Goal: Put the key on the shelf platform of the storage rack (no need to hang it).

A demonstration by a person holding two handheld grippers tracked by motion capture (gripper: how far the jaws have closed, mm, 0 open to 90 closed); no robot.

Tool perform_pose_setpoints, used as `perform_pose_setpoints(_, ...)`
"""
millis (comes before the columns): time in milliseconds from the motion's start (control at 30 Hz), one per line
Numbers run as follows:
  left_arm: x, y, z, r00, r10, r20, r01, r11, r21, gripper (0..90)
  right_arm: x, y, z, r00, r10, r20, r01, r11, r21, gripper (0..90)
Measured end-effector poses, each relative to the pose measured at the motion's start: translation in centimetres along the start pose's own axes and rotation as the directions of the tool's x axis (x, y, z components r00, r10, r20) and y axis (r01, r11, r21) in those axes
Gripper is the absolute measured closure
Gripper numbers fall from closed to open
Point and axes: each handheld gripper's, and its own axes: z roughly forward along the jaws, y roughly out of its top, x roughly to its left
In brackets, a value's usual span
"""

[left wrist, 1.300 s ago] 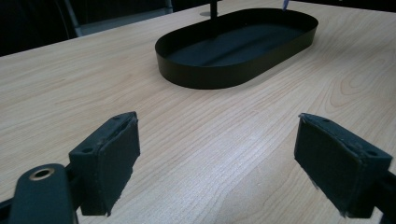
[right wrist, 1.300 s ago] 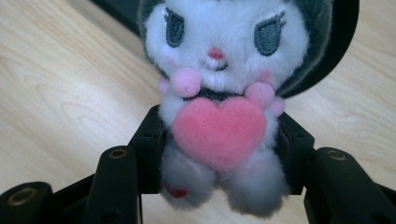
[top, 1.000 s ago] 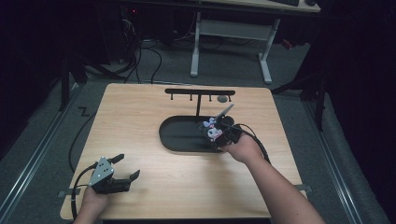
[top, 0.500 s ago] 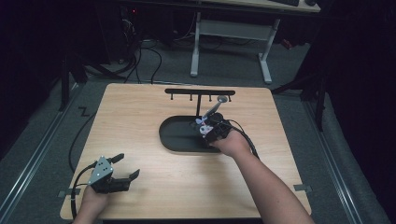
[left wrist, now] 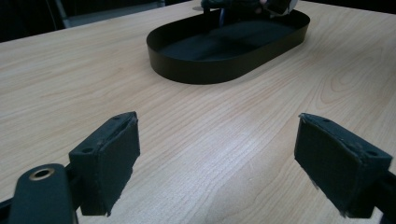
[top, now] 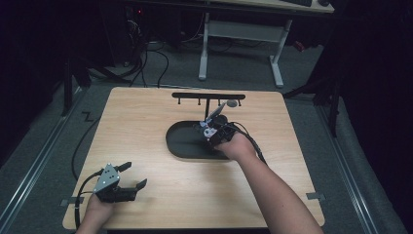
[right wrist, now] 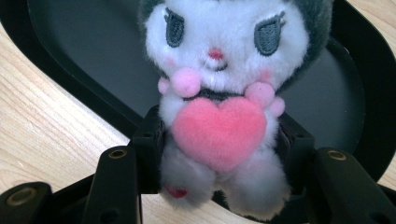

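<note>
A small white plush toy (right wrist: pixel 217 93) with a dark hood and a pink heart on its chest is clamped at the body by my right gripper (right wrist: pixel 219 144). In the high view that toy (top: pixel 210 127) hangs over the right part of the black oval tray (top: pixel 182 144), with the right gripper (top: pixel 214 131) shut on it. My left gripper (top: pixel 132 176) rests open near the table's front left corner, nothing between its jaws. From the left gripper view, the tray (left wrist: pixel 224 65) lies ahead on bare wood past the open left gripper (left wrist: pixel 233 163).
A black rack with small hooks (top: pixel 208 97) stands behind the tray, and a grey round piece (top: pixel 232 103) shows by its right end. Cables trail off the table's left side. A white desk frame (top: pixel 243 34) stands on the floor beyond the table.
My right gripper has carried the plush toy leftward and a little nearer, from the tray's right edge to over its right part. The left gripper has stayed put.
</note>
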Motion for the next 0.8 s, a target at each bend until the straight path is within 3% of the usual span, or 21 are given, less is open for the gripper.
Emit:
perform_pose_setpoints(167,0.0,0.0,-0.1,1.0,-0.002,-0.002,0.002,1.0,-0.006,14.7,-0.1,0.3,0.4,0.9998,-0.018,-0.004,0.018,1.0,-0.004,47.6)
perform_pose_setpoints(200,0.0,0.0,-0.2,1.0,0.0,-0.004,0.0,1.0,-0.007,14.7,0.0,0.4,0.6,0.9993,-0.032,0.02,0.032,0.999,0.0,47.6)
perform_pose_setpoints(533,0.2,0.0,-0.2,0.9999,-0.002,-0.01,0.002,1.0,-0.008,14.7,0.1,0.9,1.1,0.9992,-0.038,0.015,0.038,0.999,0.001,47.6)
perform_pose_setpoints(633,0.2,0.0,-0.2,0.9999,-0.001,-0.011,0.001,1.0,-0.009,14.7,-0.2,0.5,2.0,0.9993,-0.036,0.013,0.036,0.999,0.034,47.6)
perform_pose_setpoints(667,0.2,0.1,-0.2,0.9999,0.0,-0.012,0.0,1.0,-0.008,14.7,0.0,0.3,2.1,0.9999,-0.008,0.014,0.007,0.999,0.053,47.6)
perform_pose_setpoints(733,0.2,0.1,-0.2,0.9999,0.0,-0.01,0.0,1.0,-0.008,14.7,-0.4,-0.2,2.6,0.9995,-0.031,0.007,0.031,0.998,0.06,47.5)
perform_pose_setpoints(800,0.1,0.1,-0.1,1.0,0.0,-0.008,-0.001,1.0,-0.006,14.7,-0.7,-0.6,2.9,0.9998,-0.02,0.007,0.02,0.997,0.071,47.3)
